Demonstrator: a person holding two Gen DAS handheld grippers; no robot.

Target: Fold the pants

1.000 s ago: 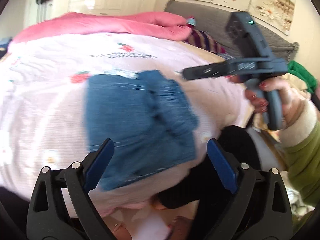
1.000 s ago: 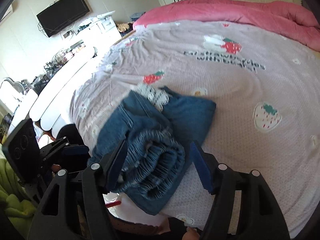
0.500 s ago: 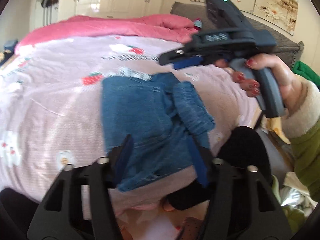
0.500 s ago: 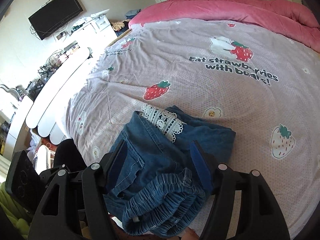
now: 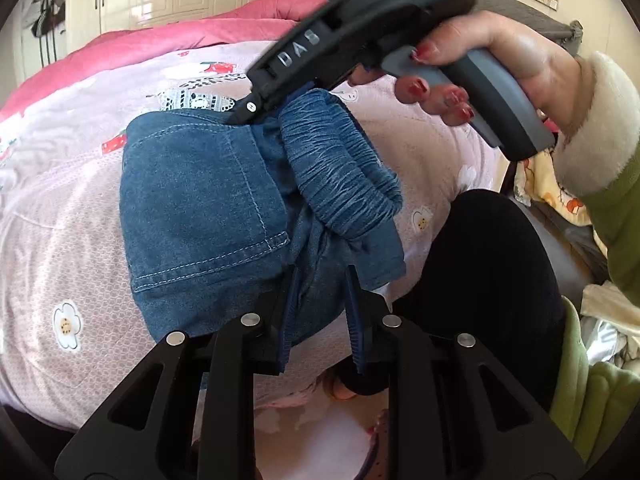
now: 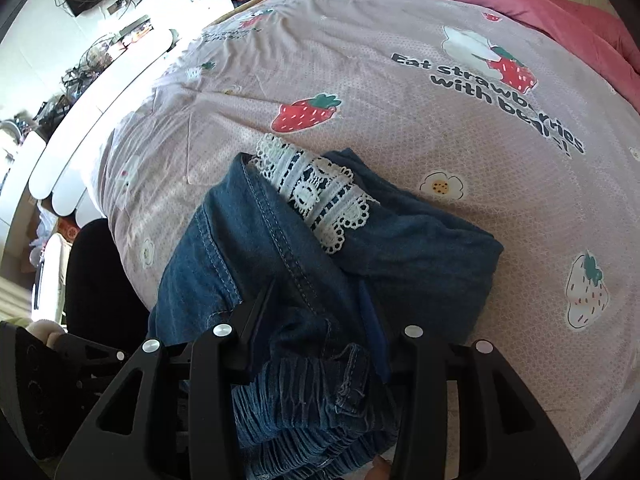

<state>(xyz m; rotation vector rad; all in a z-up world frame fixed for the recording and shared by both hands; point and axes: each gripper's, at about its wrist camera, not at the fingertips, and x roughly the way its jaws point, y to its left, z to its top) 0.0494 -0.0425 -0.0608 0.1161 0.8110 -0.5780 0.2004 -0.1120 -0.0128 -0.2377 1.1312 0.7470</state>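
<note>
Already both my grippers have been closing onto the folded pants [image 5: 208, 200] at the bed [image 6: 400, 92] edge, lower centre: left gripper [image 5: 320, 312] pinching the near denim hem, right gripper [image 6: 320, 328] straddling the bunched waistband, grip uncertain; uneven lifting could unroll the bundle.

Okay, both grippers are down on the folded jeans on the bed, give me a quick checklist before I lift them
1. Left gripper on the jeans: ok, jaws just closing, denim edge between them.
2. Right gripper on the denim: ok, jaws just closing around a bunched layer.
3. Firm pinch on both sides: cannot tell.
4. Fold tidy: not ok, elastic waistband bulges, lace trim pokes out.
5. Jeans fully on the bedspread: not ok, they sit at its near edge.
</note>
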